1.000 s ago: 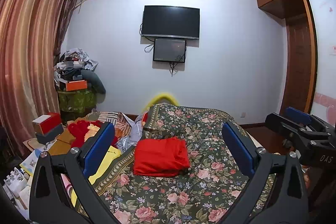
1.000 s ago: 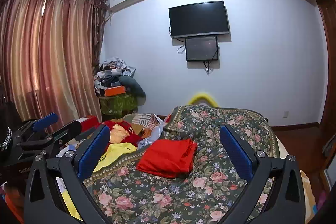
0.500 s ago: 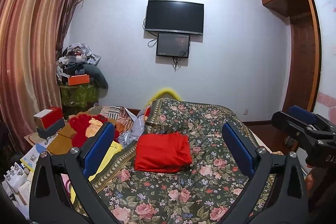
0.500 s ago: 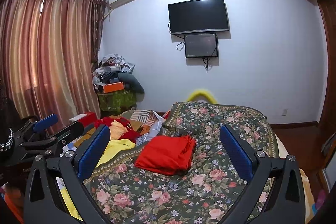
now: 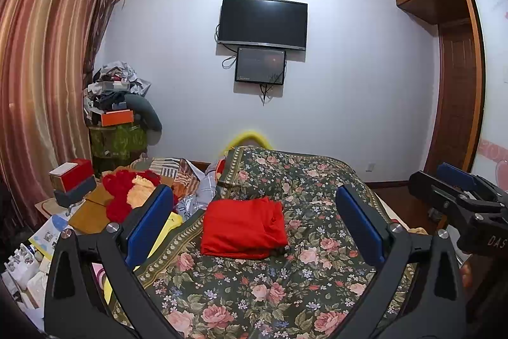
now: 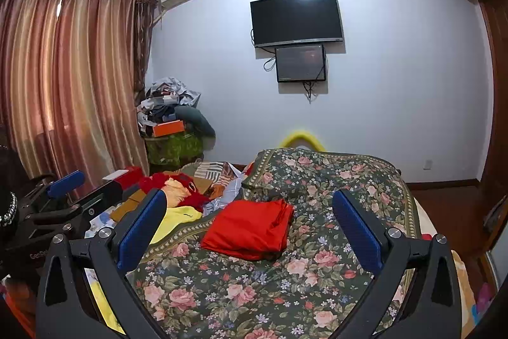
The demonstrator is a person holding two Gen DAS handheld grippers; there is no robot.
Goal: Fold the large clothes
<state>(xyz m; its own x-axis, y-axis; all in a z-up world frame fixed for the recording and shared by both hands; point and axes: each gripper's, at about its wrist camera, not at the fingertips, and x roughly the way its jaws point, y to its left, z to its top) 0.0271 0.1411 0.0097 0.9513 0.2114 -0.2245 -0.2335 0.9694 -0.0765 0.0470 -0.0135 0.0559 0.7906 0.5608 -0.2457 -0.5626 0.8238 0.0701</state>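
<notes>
Red cloth (image 5: 243, 223), already in a compact folded stack, lies on the floral bedspread (image 5: 285, 281) near the middle of the bed, well ahead of both tools. Its right edge looks looser in the right wrist view, with layers splayed at the corner.

Left hand-held gripper (image 5: 254, 223): released, blue pads wide apart, nothing between them, raised above the bedspread. Right hand-held gripper (image 6: 249, 223): likewise released and empty, held off to the right of the left one. Neither touches fabric.

Beside the bed on the left sits an unsorted pile (image 5: 133, 189) of red and orange items, with a yellow garment (image 6: 177, 216) draped at the bed's edge, just beside the spread's border.

We judge that the red piece is done and that the step in hand is fetching the next garment, probably the yellow one, since it is nearest.

Notes for doing it well:
- Take it by two separate points along one hem or the shoulders, one hand-held gripper each, so it hangs flat when lifted.
- Pinch a single layer; a bunched grab will drag neighbours from the pile.
- Lay it on the bare floral area in front of the red stack, not over it.
- Smooth before the first fold; thin fabric will likely slide on the spread.
</notes>
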